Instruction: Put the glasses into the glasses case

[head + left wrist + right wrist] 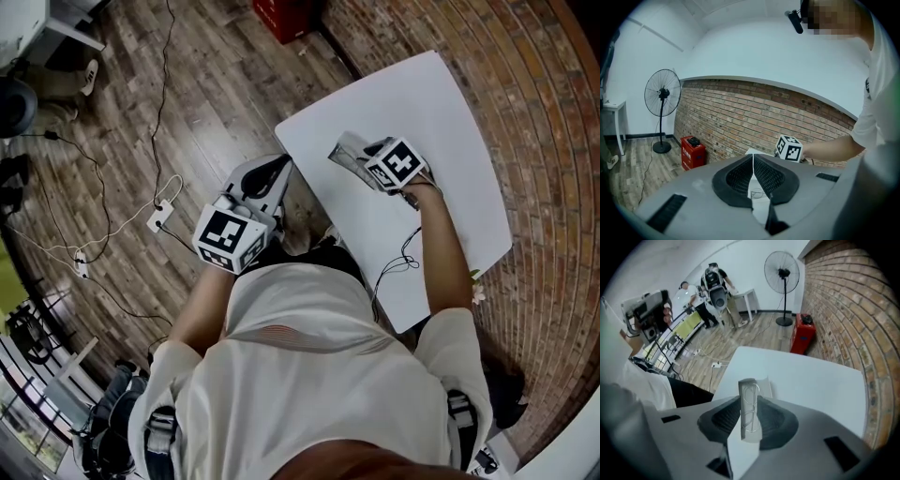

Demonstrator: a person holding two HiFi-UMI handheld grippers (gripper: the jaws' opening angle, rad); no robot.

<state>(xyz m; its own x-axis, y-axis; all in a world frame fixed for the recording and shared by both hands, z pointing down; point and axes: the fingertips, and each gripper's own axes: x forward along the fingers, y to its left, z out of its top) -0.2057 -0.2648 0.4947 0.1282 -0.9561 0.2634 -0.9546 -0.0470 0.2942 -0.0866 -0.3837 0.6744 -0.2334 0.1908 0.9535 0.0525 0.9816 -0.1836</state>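
Observation:
An open grey glasses case (749,416) lies on the white table (811,380), directly under my right gripper (750,401). Thin wire-framed glasses (749,404) rest inside it. The right jaws stand wide on either side of the case and their pads do not press on it. From the head view the case (348,152) pokes out from beneath the right gripper (364,161) near the table's left edge. My left gripper (278,169) hovers off the table's left corner, its pads (740,176) meeting at the tips with nothing between them.
The table (441,122) stands against a brick wall (843,310). A red box (802,336) and a standing fan (782,273) are on the wooden floor beyond. A power strip with cables (159,217) lies on the floor at left. A thin cable (398,267) crosses the table's near edge.

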